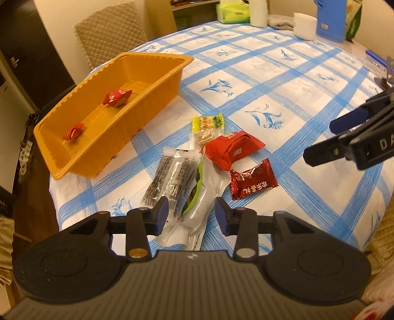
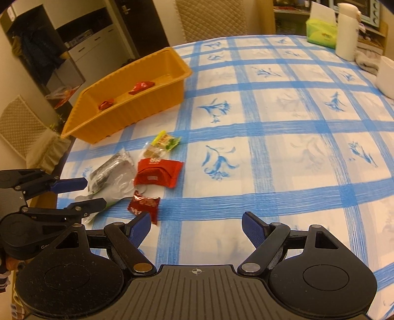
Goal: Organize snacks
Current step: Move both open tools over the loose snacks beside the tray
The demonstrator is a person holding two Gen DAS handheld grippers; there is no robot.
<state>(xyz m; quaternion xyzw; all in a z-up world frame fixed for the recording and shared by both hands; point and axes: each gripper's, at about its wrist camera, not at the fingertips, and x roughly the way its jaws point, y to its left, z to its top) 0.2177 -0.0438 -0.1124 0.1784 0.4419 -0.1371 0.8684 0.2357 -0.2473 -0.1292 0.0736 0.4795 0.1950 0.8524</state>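
An orange tray (image 1: pixel 157 81) (image 2: pixel 138 108) stands on the checked tablecloth and holds two small red candies (image 1: pixel 117 97) (image 1: pixel 73 133). Loose snacks lie beside it: a clear packet with green inside (image 1: pixel 197 197), a clear packet with black print (image 1: pixel 170 174), a yellow-green biscuit pack (image 1: pixel 206 124), a bright red pouch (image 1: pixel 232 149) (image 2: pixel 157 172) and a dark red wrapper (image 1: pixel 253 179) (image 2: pixel 144 204). My left gripper (image 1: pixel 192 213) (image 2: pixel 86 193) is open, its fingers on either side of the clear green packet. My right gripper (image 2: pixel 197 224) (image 1: pixel 320 140) is open and empty, right of the snacks.
At the table's far side stand a green tissue pack (image 1: pixel 232 12) (image 2: pixel 320 34), a white bottle (image 2: pixel 347 32), a white mug (image 1: pixel 304 25), a grey cloth (image 2: pixel 367 61) and a blue box (image 1: pixel 331 19). Quilted chairs (image 1: pixel 110 32) stand behind the table.
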